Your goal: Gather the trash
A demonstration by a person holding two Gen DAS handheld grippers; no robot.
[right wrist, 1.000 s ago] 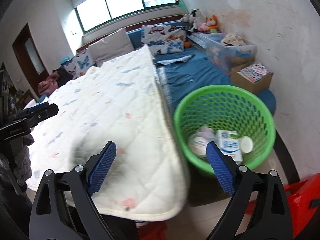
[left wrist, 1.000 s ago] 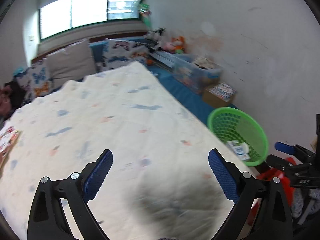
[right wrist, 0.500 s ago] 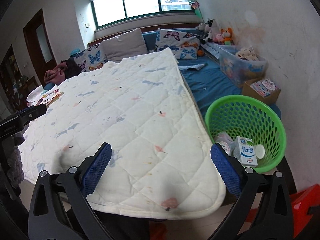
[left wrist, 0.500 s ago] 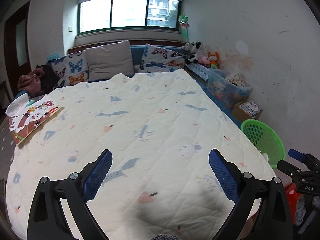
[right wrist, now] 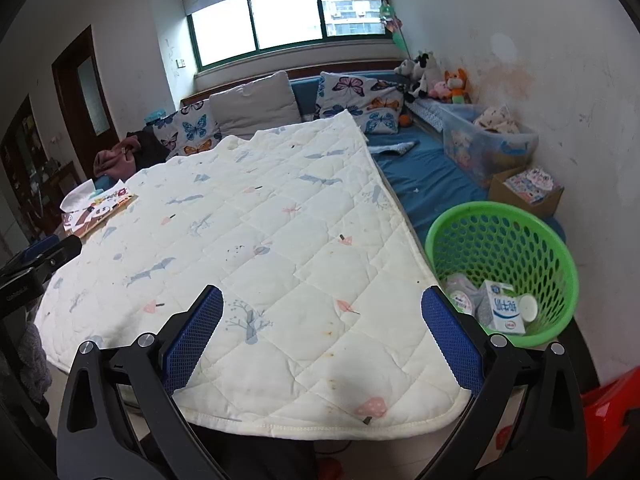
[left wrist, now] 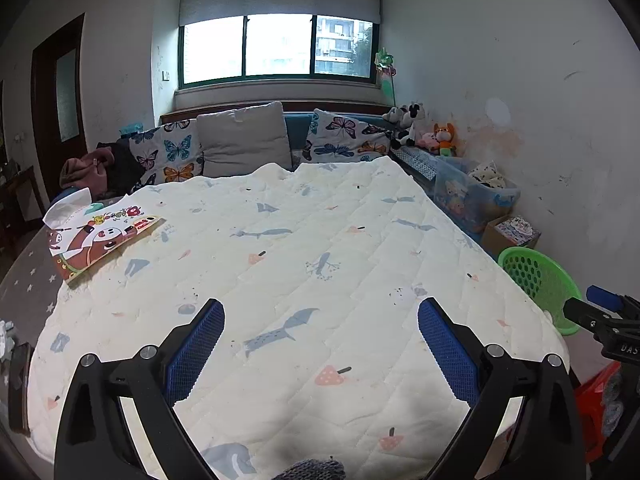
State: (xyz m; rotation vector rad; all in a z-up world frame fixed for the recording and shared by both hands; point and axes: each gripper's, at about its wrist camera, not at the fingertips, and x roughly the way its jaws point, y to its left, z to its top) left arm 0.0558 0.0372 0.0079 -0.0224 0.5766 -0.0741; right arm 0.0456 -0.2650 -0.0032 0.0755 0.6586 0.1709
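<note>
While both grippers hang over the near end of a quilt [left wrist: 320, 248], neither has hold of anything. At the bottom of the left wrist view the left gripper [left wrist: 320, 352] is spread wide, its 2 blue pads [left wrist: 196, 352] well apart with only patterned quilt between them. The right gripper [right wrist: 322, 346] fills the bottom of the right wrist view, spread just as wide and equally bare, with the quilt's stitched front edge showing between its fingers.

A green basket [right wrist: 560, 256] sits at the lower right of the right wrist view, just beside the quilt's right edge and near the wall. Inside it lie a milk carton [right wrist: 504, 308], a white lid [right wrist: 528, 307] touching the carton's right side, and a crumpled wrapper [right wrist: 460, 292] to its left. In the left wrist view the same basket [left wrist: 536, 276] shows at the right edge of the frame, partly hidden behind the quilt, with the tip of the right gripper just below it.

A picture book [left wrist: 100, 240] lies on the quilt at the left of the left wrist view, with white tissue [left wrist: 66, 210] just behind it. Butterfly cushions [left wrist: 172, 156] and a grey pillow [left wrist: 244, 140] line the upper centre under the window [left wrist: 276, 46]. Soft toys [right wrist: 440, 76], a clear bin [right wrist: 488, 136] and a cardboard box [right wrist: 528, 188] stand along the wall at the right.
</note>
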